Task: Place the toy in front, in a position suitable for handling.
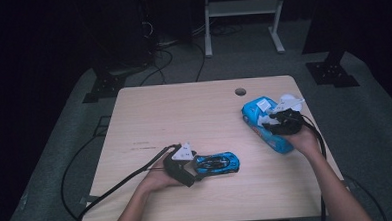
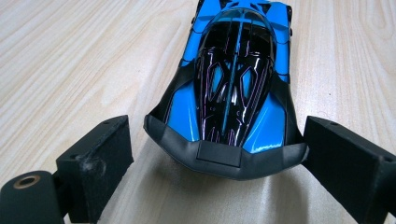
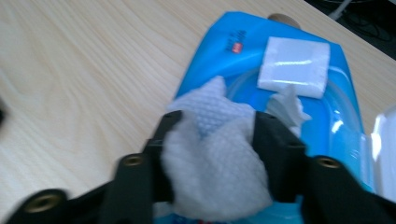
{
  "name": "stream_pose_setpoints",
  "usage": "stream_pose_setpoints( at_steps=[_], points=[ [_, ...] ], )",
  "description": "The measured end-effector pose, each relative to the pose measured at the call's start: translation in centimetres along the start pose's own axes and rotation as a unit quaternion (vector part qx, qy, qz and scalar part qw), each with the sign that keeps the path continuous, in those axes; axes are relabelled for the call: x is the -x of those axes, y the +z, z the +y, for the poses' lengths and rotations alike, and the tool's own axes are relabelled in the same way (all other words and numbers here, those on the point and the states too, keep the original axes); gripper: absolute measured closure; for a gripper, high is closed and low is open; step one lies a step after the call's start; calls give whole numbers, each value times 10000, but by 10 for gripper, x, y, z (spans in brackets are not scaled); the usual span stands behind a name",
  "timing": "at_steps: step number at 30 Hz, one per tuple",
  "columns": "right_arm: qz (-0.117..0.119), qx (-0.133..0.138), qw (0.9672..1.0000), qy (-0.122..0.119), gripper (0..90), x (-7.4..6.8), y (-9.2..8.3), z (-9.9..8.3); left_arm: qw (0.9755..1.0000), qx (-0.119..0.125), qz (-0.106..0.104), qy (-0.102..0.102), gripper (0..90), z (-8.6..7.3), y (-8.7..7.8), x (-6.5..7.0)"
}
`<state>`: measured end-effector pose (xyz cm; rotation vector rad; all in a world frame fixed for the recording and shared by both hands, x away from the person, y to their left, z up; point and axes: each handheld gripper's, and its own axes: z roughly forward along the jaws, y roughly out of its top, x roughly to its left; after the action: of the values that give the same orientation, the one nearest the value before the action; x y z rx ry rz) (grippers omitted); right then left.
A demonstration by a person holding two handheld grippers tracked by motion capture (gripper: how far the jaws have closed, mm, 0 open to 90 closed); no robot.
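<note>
White textured wipe (image 3: 215, 172) is clamped by right gripper (image 3: 217, 140) over blue wipes pack (image 3: 285, 93) near the table's right edge; left gripper (image 2: 210, 158) is held released around blue-black toy car (image 2: 233, 79).

- counter (image 2: 70, 56): looking like light wood-grain laminate, smooth, matt with a soft sheen
- toy car (image 2: 233, 88): showing glossy blue plastic body; black canopy panels throwing sharp highlights, smooth
- car's rear bumper: reading as matt black plastic
- left gripper (image 2: 219, 163) fingers (image 2: 100, 163): looking matt black, slightly grainy, scuffed at the edges
- wipes pack (image 3: 280, 79): showing glossy blue plastic film, crinkling; white lid flap shining smooth
- wipe (image 3: 215, 163): looking like white non-woven cloth, dimpled, matt, soft
- right gripper (image 3: 217, 140) fingers (image 3: 275, 154): looking matt black, brass-coloured metal inserts showing at the screw holes
</note>
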<state>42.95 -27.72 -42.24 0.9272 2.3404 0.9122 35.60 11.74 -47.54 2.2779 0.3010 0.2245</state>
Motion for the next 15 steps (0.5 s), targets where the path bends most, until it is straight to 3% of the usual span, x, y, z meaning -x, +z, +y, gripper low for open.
stream_pose_setpoints(
  at_steps=[3,6,9,15],
  points=[
    [17,43,9999,114,836,6,-3,-2,10000,31,41,43,88,1,-1,1],
    [-20,174,9994,299,858,11,-13,0,10000,34,83,44,88,1,-1,1],
    [16,452,9984,339,864,9,-27,5,9999,54,95,51,88,1,-2,2],
    [124,873,9961,48,866,-7,-62,25,9998,67,160,39,88,0,-2,3]
  ],
)
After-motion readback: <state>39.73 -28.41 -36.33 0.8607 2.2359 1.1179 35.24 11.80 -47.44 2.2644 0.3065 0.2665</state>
